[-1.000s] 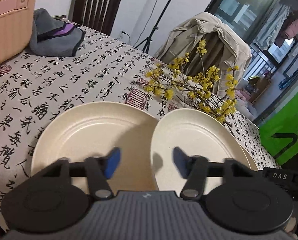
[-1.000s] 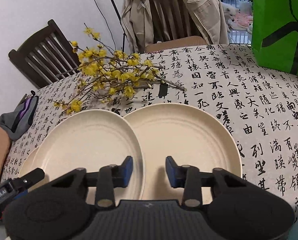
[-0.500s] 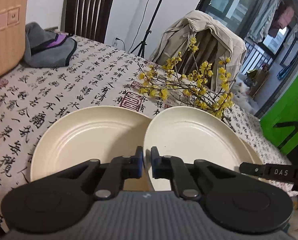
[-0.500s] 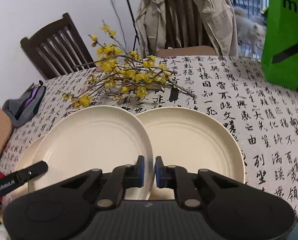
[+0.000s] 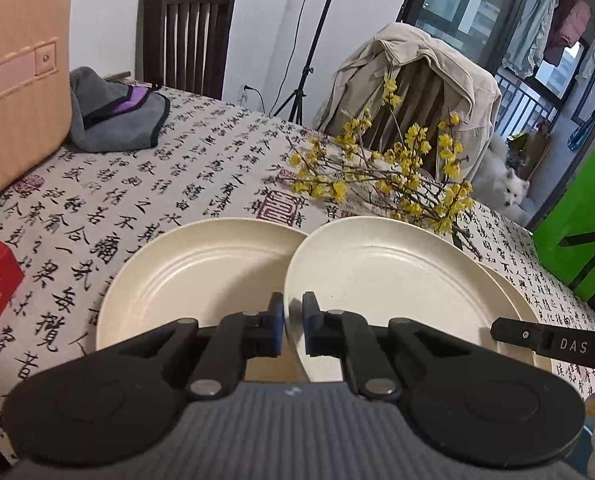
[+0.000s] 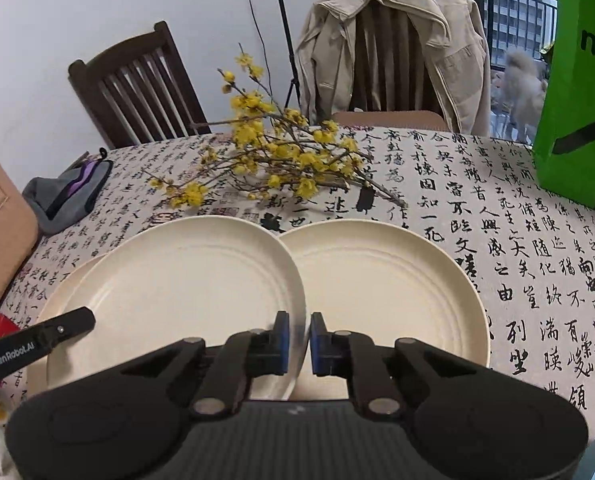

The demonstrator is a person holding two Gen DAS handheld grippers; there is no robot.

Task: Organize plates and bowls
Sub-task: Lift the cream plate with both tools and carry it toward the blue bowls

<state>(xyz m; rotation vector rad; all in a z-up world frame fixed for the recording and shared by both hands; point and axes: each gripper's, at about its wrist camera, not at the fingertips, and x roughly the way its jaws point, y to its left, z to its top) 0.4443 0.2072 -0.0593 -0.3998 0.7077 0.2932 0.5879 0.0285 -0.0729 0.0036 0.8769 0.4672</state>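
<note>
**STATUS: ONE PLATE GRIPPED AT BOTH RIMS, STACKING NOT YET COMPLETE**

**Position of task items.** Three cream plates lie in a row on the bench (image 5: 177, 184), near its front edge. The middle plate (image 5: 397, 292) overlaps the left plate (image 5: 201, 280) on one side and the right plate (image 6: 385, 292) on the other. Its rims sit above both neighbours. No bowl is visible in either view.

**Gripper state.** The left gripper (image 5: 293, 324) has its fingers (image 5: 275, 322) closed together on the left rim of the middle plate, with the rim edge showing between the blue pads. The right gripper (image 6: 297, 338) is clamped the same way on the opposite rim of that plate. Each gripper's outer body is visible at the edge of the other's view.

**Progress assessment.** The task appears to be at an early stage:

- Done: a two-sided grasp on the middle plate is established.
- Left: the three plates are not yet in one aligned stack, so the held plate still needs a place on a neighbour and the third plate needs to join it.
- Left: any bowls, if present, lie outside both views.

**Caution.** Yellow flowering branches (image 5: 397, 176) lie just behind the plates.
</note>
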